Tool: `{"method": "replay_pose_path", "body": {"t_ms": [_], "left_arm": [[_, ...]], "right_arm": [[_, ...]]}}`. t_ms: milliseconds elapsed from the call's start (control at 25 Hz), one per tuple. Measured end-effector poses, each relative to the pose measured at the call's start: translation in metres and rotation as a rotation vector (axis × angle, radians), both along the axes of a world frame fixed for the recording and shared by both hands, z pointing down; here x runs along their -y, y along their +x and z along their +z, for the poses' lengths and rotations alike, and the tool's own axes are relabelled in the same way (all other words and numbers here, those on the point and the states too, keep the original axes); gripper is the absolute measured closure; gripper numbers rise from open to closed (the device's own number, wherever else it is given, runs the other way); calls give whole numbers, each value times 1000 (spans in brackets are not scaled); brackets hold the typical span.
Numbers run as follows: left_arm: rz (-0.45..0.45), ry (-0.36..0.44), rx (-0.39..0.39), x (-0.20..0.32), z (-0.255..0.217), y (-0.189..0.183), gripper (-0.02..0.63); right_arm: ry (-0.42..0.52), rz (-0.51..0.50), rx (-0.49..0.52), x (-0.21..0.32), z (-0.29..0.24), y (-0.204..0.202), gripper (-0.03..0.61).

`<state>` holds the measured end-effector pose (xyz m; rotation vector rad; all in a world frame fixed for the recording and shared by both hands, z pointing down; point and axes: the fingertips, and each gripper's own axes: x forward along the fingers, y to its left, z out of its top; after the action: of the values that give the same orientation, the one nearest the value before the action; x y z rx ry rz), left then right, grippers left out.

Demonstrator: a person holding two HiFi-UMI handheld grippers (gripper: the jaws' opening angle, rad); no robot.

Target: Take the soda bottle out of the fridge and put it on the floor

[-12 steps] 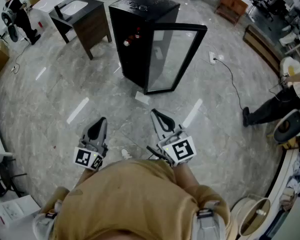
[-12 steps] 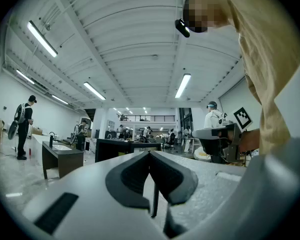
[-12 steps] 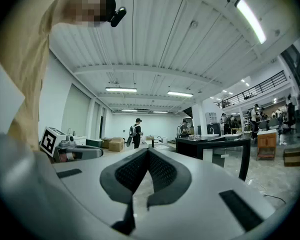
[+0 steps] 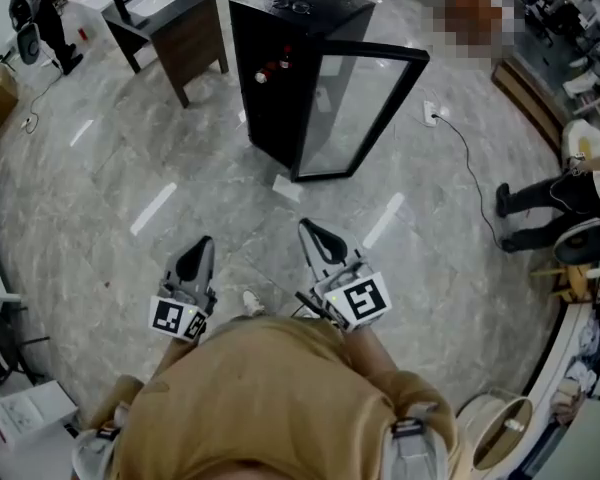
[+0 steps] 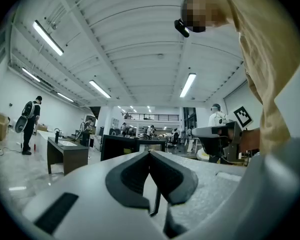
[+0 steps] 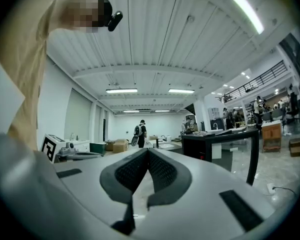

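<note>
While both tools hang shut and empty, the fridge stands open ahead

Since nothing is carried yet, the grey left tool (image 4: 200, 243) and right tool (image 4: 310, 228) are clenched on nothing, pads meeting at the tips, held low before the person's tan shirt (image 4: 270, 398) and aimed forward. Well apart, across the grey marble floor (image 4: 130, 168), stands the small black fridge (image 4: 280, 28), its glass door (image 4: 365, 108) swung wide for reaching in. Red shapes on its shelf look like the soda bottle (image 4: 270, 70), not yet taken out.
</note>
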<state>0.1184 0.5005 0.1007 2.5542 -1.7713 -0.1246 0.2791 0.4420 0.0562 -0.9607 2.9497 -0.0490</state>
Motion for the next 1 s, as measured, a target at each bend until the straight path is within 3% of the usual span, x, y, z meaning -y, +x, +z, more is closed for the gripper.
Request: {"method": "replay_pose_path", "body": {"t_ms": [320,520,680,840,920,1000], "left_arm": [[20,-19,-48,13,18,-54,612],[74,-29,-56,29,29,-75,612],[112,-13,-76,41,28,-75,612],[149,-16,-88,56,30,-67,612],[150,-21,-88,68,32,-68,612],[148,-24,-79,84,33,-69,612]], "right_arm": [[-70,8,-66,11,22,-59,577],[-52,27,-77,12,21,-86,572],[-33,37,-77,15,19,-94,572],[-88,42,-85,30,31,-92,570],[-104,33,-94,43,36,-94,503],[-98,23,-89,62,37,-97,485]]}}
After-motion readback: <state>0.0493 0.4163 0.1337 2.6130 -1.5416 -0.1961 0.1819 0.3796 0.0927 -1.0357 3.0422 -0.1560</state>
